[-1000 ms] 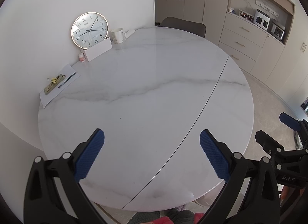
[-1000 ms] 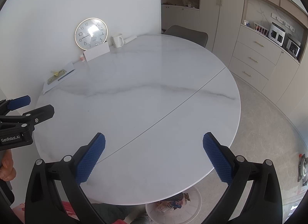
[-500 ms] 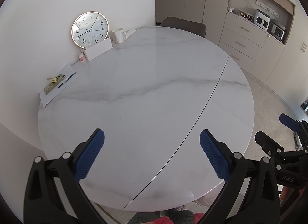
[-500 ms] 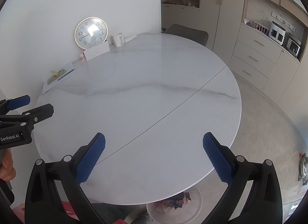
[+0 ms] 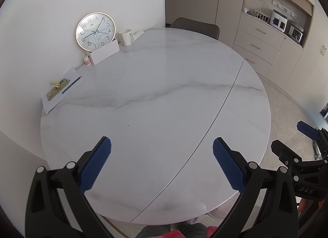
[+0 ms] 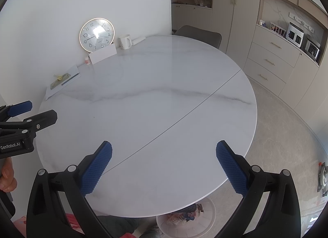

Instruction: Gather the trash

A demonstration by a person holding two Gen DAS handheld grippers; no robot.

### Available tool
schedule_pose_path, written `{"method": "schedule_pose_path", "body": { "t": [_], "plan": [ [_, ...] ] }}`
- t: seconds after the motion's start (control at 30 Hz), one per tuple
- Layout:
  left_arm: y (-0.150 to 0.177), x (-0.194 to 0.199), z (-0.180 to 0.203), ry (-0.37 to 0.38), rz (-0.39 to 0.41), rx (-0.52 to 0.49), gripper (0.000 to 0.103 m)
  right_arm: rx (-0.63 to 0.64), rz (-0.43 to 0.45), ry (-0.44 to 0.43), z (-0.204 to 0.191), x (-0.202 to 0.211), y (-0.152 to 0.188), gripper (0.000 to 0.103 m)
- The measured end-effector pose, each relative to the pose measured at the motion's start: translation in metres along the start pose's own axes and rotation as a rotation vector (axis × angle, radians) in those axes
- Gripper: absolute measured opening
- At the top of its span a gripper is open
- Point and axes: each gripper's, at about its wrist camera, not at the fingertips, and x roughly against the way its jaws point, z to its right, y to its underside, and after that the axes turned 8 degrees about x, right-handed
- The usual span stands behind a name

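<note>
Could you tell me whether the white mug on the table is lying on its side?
No, the white mug stands upright on the table, beside the clock near the wall.

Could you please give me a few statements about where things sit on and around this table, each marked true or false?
1. The clock leans against the wall behind the white box. True.
2. The mug lies tipped over mid-table. False: it stands upright near the wall.
3. Both the left gripper and the right gripper are open and hold nothing. True.
4. The bin with trash stands on the table. False: it sits on the floor under the table's edge.
</note>
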Motion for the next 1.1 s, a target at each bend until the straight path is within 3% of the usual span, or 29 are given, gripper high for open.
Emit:
{"method": "schedule_pose_path", "body": {
  "t": [1.1],
  "plan": [
    [0.0009, -0.0033, -0.0038, 0.005, -0.006, -0.005, 0.095, -0.002, -0.004, -0.001, -0.0021, 0.0004, 0.0028, 0.101]
  ]
}}
